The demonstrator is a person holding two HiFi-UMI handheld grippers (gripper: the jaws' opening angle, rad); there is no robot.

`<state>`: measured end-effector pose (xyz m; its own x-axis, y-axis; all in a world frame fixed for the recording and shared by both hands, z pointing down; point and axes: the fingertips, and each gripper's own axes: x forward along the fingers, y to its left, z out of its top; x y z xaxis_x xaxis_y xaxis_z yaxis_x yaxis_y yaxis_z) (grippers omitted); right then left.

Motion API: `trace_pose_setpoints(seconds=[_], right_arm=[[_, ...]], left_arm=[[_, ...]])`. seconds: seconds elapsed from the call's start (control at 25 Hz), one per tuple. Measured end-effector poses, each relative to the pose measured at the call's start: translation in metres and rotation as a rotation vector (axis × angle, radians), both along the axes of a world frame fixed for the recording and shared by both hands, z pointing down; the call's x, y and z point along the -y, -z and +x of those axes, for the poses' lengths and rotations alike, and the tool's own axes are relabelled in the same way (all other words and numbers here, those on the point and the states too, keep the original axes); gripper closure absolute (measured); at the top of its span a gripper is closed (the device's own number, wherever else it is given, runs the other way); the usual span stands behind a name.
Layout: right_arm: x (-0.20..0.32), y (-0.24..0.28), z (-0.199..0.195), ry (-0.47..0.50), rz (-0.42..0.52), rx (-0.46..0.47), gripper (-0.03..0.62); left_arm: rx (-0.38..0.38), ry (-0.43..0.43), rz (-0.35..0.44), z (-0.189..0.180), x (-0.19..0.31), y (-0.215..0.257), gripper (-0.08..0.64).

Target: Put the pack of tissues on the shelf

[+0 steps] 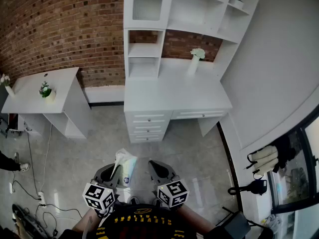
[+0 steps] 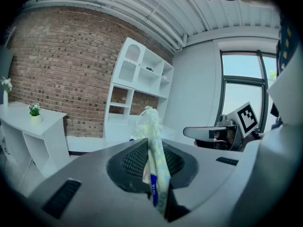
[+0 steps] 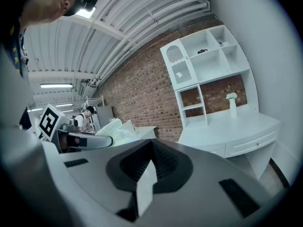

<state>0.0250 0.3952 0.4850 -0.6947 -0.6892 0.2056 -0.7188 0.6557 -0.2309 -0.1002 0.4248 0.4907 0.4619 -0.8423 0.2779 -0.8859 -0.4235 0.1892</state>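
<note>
The pack of tissues, a pale printed plastic pack, sticks up and forward out of my left gripper, which is shut on its lower end. In the left gripper view the pack stands upright, pinched between the two dark pads. Beside it my right gripper is held level with the left one, its jaws together and nothing in them. Both hang low over the floor in front of me. The white shelf unit stands on a white desk against the brick wall, well ahead.
A white vase with flowers stands on the desk. A white side table with a small plant is at the left. Cables lie on the floor at lower left. Dark equipment sits by the window at right.
</note>
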Motion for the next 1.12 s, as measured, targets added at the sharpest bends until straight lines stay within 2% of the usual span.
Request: trace_pose_setpoints(seconds=[0.28,0.48,0.68,0.92,1.12], right_arm=[[-0.009,0.003,0.050,0.005,0.019,-0.003,0.594],[-0.013,0.016,0.074,-0.027,0.072,0.066,0.594],[-0.014,0.026,0.104,-0.050,0.119,0.026,0.594],[-0.013,0.017,0.149,-0.061,0.096,0.038,0.594],[-0.014,0.014,0.159,-0.044,0.081,0.047,0.594]], left_arm=[[0.006,-0.025,0.001,0.068,-0.014,0.006,0.522],[0.021,-0.023,0.005,0.087,-0.020,0.007,0.522],[0.022,0.004,0.020,0.108,-0.015,0.012,0.522],[0.016,0.016,0.036,0.153,-0.020,0.013,0.522],[0.040,0.020,0.012,0.165,-0.019,0.006,0.522]])
